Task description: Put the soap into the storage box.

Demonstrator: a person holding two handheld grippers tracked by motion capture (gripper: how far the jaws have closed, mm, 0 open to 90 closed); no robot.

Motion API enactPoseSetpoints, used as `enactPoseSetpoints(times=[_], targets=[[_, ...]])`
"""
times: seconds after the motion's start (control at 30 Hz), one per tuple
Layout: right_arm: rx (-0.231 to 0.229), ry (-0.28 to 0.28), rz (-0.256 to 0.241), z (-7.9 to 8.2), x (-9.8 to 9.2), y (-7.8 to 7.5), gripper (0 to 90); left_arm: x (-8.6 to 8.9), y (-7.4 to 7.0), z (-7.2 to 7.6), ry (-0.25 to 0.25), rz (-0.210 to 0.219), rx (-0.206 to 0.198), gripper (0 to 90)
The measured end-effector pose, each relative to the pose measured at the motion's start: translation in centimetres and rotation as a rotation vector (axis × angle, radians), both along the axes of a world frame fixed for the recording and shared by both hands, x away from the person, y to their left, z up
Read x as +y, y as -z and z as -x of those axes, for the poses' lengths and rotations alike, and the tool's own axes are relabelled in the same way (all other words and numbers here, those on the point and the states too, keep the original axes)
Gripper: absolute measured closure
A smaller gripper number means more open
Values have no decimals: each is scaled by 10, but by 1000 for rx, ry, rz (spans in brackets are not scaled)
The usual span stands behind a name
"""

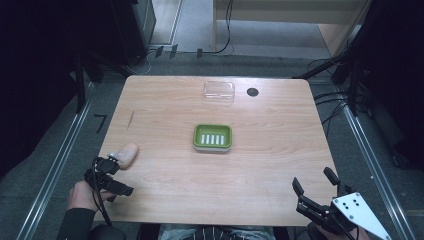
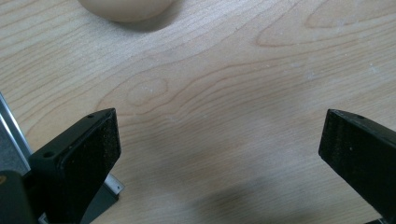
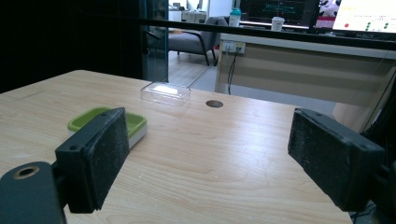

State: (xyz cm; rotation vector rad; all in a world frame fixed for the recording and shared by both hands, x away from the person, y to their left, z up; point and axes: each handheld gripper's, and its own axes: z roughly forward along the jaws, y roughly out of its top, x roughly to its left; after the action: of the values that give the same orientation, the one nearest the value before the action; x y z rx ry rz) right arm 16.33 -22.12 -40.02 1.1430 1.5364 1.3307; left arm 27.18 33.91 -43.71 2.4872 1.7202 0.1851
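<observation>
The soap bar point(image 1: 128, 154), a pale, rounded, beige lump, lies on the table point(image 1: 260, 165) just ahead of the left claw point(image 1: 111, 176), close to its upper jaw tip and apparently a shade apart from it. In the left gripper view the bar point(image 2: 123, 9) sits at the very top edge, beyond the jaws and a little to their left side, with bare wood between the two black pads. That claw stands wide open and holds nothing. The right claw point(image 1: 314, 186) is likewise spread wide and empty, resting low near the table's front edge, well apart from the bar.

Ahead of the right claw and to its left lies the green soap dish point(image 1: 212, 137), with its slotted white insert; farther beyond it sits a clear plastic lid point(image 1: 219, 91) and a small dark hole point(image 1: 252, 91) in the tabletop.

The step in hand looks like the reach for the bar. To do it well, the left claw should move forward until the bar lies squarely between the pads, not merely at their tips, and should turn so the jaws close across the bar's narrow width. The claw ought to come low, nearly brushing the wood, since the bar is rounded and likely slick, and a high pinch could squirt it out. Closing should be slow and centred on the bar's middle, so it does not pivot when lifted toward the dish.
</observation>
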Motion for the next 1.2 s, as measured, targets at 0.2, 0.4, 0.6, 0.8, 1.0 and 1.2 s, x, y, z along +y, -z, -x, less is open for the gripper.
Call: enactPoseSetpoints(times=[0.2,0.4,0.6,0.8,1.0,1.2], targets=[[6,0,-4,-1,-1,1,132,-1,0,-2,3,-1,-5,0],[4,0,-11,-1,-3,1,132,-3,-1,-4,3,-3,-14,0],[5,-9,-1,-3,-1,1,132,1,-5,-3,-4,5,-46,0],[5,-9,-3,-3,0,0,132,1,-8,-7,7,5,-62,0],[7,-10,4,-4,2,0,132,1,-9,-12,17,9,-60,0],[6,-12,4,-4,2,0,132,0,-10,-22,30,13,-63,0]])
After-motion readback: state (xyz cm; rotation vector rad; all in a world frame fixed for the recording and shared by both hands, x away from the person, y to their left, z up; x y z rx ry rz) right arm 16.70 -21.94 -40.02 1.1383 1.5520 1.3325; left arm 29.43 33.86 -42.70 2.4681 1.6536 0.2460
